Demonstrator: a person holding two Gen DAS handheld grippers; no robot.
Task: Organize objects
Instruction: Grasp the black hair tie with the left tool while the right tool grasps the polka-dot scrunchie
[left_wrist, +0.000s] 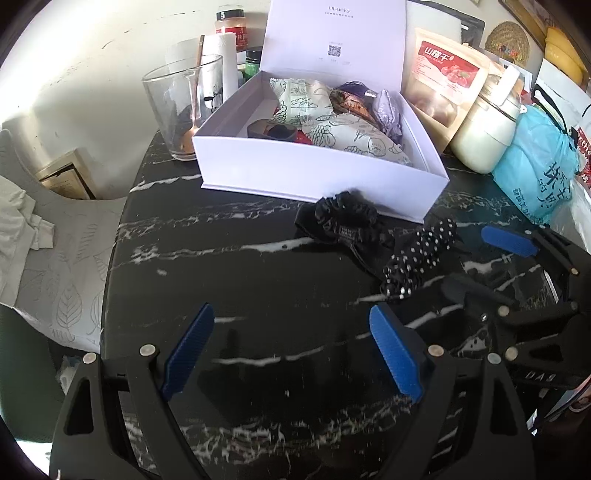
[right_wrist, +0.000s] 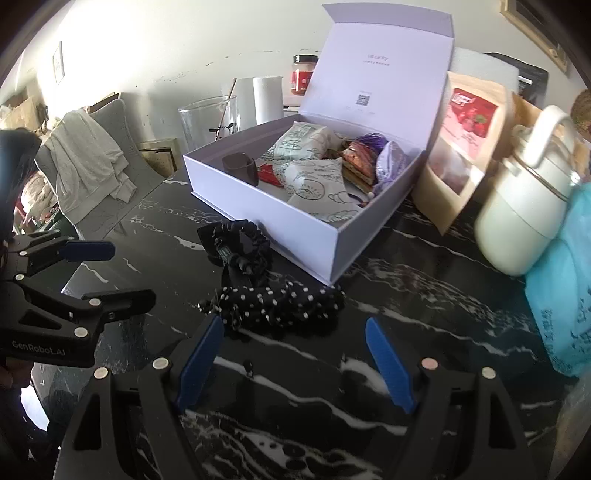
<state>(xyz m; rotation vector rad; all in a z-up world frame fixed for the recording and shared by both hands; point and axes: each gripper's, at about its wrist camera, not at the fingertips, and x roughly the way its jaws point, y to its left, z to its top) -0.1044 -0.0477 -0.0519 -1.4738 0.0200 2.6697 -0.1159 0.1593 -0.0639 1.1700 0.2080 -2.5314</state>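
Observation:
An open white box (left_wrist: 280, 173) (right_wrist: 258, 206) with its lid up stands on the black marble table (left_wrist: 229, 266) (right_wrist: 424, 295); it holds printed pouches, a dark cup and purple packets. A black scrunchie (left_wrist: 345, 216) (right_wrist: 243, 247) and a polka-dot scrunchie (left_wrist: 417, 258) (right_wrist: 273, 302) lie on the table in front of the box. My left gripper (left_wrist: 291, 325) is open and empty, short of the scrunchies. My right gripper (right_wrist: 293, 332) is open and empty, its jaws just short of the polka-dot scrunchie. It also shows in the left wrist view (left_wrist: 476, 262).
A glass with a spoon (left_wrist: 183, 107) (right_wrist: 210, 118), a paper roll (left_wrist: 221, 62) and jars stand left of the box. A snack bag (left_wrist: 443, 88) (right_wrist: 461, 147), a white jar (left_wrist: 487, 125) (right_wrist: 524, 214) and a blue bag (left_wrist: 535, 166) (right_wrist: 561, 306) crowd the right. A chair with cloth (right_wrist: 88, 162) stands left.

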